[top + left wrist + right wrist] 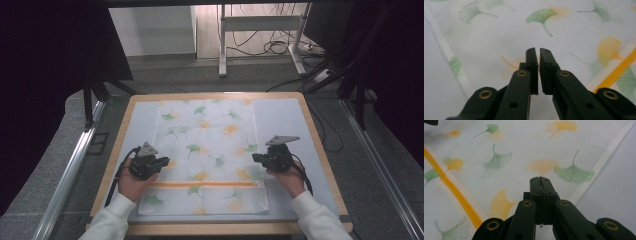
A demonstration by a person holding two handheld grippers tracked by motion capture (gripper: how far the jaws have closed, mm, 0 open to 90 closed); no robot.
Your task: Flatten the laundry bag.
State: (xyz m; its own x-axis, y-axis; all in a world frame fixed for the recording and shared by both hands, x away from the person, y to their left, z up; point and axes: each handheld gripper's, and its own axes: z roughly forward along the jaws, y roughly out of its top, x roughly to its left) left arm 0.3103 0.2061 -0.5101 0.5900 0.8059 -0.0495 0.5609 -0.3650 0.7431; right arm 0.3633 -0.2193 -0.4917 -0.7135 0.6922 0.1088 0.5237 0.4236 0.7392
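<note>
A white cloth (210, 150) printed with green and yellow ginkgo leaves lies flat on the table, with an orange stripe (205, 184) across its near part. My left gripper (165, 161) hovers at the cloth's left edge, pointing inward. In the left gripper view, my left gripper (539, 51) shows a narrow gap between the jaws with nothing in it, above the cloth (499, 37). My right gripper (255, 158) hovers at the cloth's right edge. In the right gripper view, my right gripper (540, 178) has its jaws pressed together and empty, above the cloth (519, 147).
The cloth rests on a pale grey mat (282, 117) on a wooden-rimmed table (215, 94). Metal rails (70, 170) run along both sides. A white desk frame (222, 45) and floor cables (272, 47) lie beyond the far edge.
</note>
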